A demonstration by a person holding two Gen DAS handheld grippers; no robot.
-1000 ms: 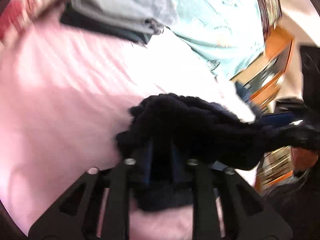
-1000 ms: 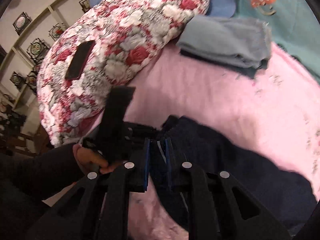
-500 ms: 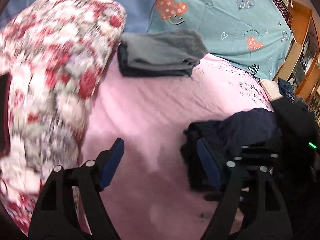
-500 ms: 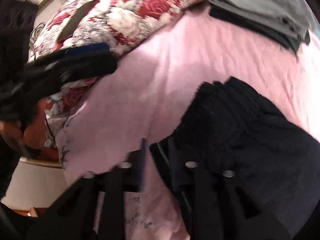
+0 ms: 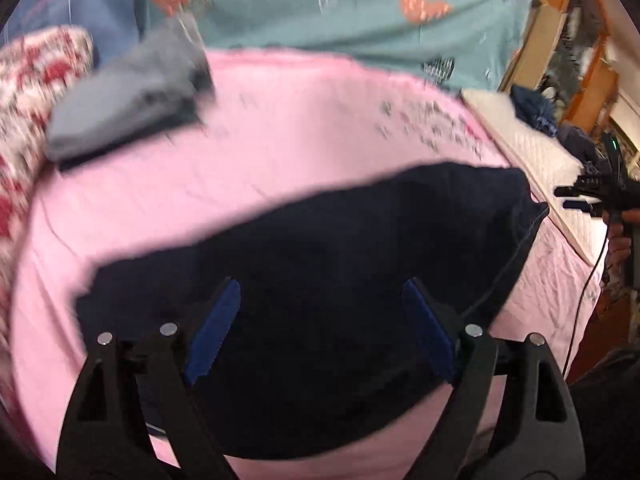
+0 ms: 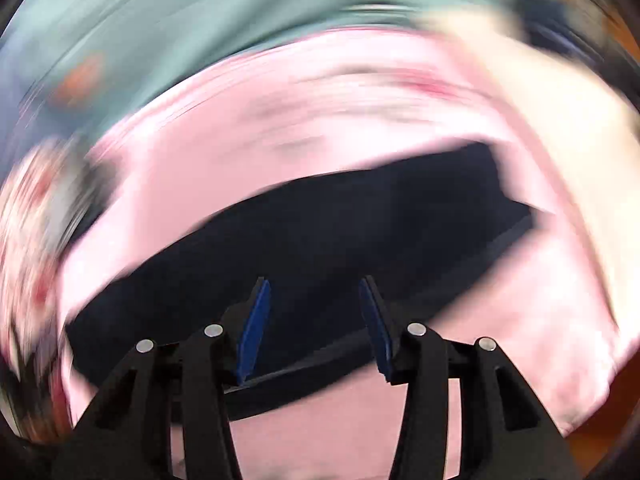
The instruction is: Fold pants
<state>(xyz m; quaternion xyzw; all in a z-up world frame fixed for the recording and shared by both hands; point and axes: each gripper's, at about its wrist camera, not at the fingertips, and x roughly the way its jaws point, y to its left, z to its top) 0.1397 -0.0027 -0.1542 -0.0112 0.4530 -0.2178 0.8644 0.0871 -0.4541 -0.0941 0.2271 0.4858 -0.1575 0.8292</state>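
Pants [image 5: 320, 248] released, left tongs [image 5: 320, 332] opening, both tongs empty.

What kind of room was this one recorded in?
Most likely a bedroom: the dark pants lie on a bed's pink sheet, with a teal heart-print cover, a floral pillow and wooden shelving beyond.

The left gripper [image 5: 320, 332] hung over the dark navy pants [image 5: 320, 248], its jaws opening, blue-padded fingers [image 5: 214, 330] spread wide with nothing pinched between them. The pants lay folded flat on the pink sheet [image 5: 280, 128] of the bed. A folded grey garment [image 5: 128, 92] sat well apart, beside a floral pillow [image 5: 28, 80]. At the right edge, the right gripper [image 5: 588, 198] showed, held in a hand [image 5: 620, 232].
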